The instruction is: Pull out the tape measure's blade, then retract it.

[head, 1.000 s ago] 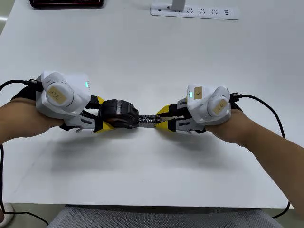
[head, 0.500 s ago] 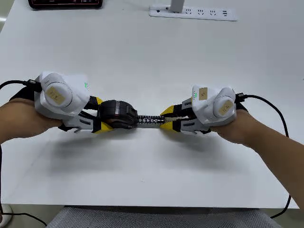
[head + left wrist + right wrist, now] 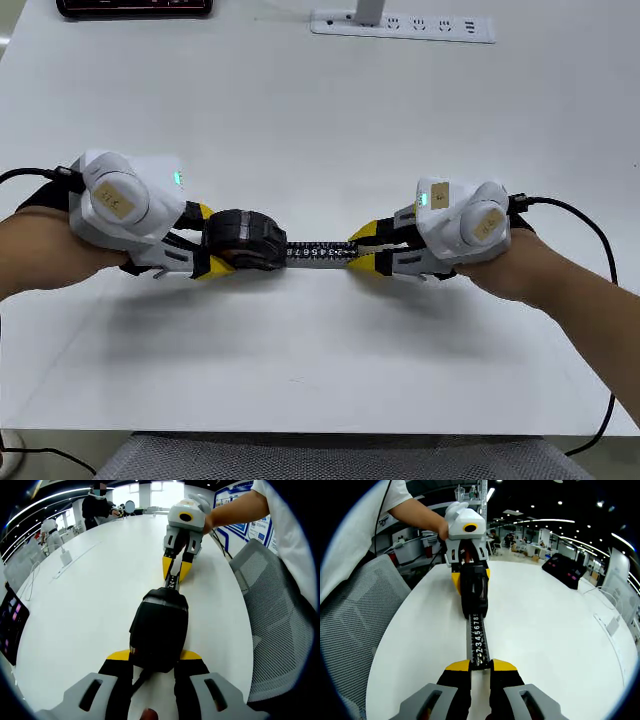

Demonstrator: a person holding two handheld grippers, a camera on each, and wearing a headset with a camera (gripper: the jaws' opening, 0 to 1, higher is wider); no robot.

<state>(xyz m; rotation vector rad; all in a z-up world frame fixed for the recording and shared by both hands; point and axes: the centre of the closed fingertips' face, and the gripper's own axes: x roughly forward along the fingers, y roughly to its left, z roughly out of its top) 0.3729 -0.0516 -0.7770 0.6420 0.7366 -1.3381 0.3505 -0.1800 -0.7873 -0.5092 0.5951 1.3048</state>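
I'm seeing the tape measure (image 3: 247, 240), a chunky black case, sitting toward my left. Its blade (image 3: 318, 252), black with white numerals facing up, is stretching straight and level to the right, partly out.

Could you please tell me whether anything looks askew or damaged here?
Nothing stands out: the blade runs straight from the tape measure, gripped in the left tongs, to the right tongs pinching its tip.
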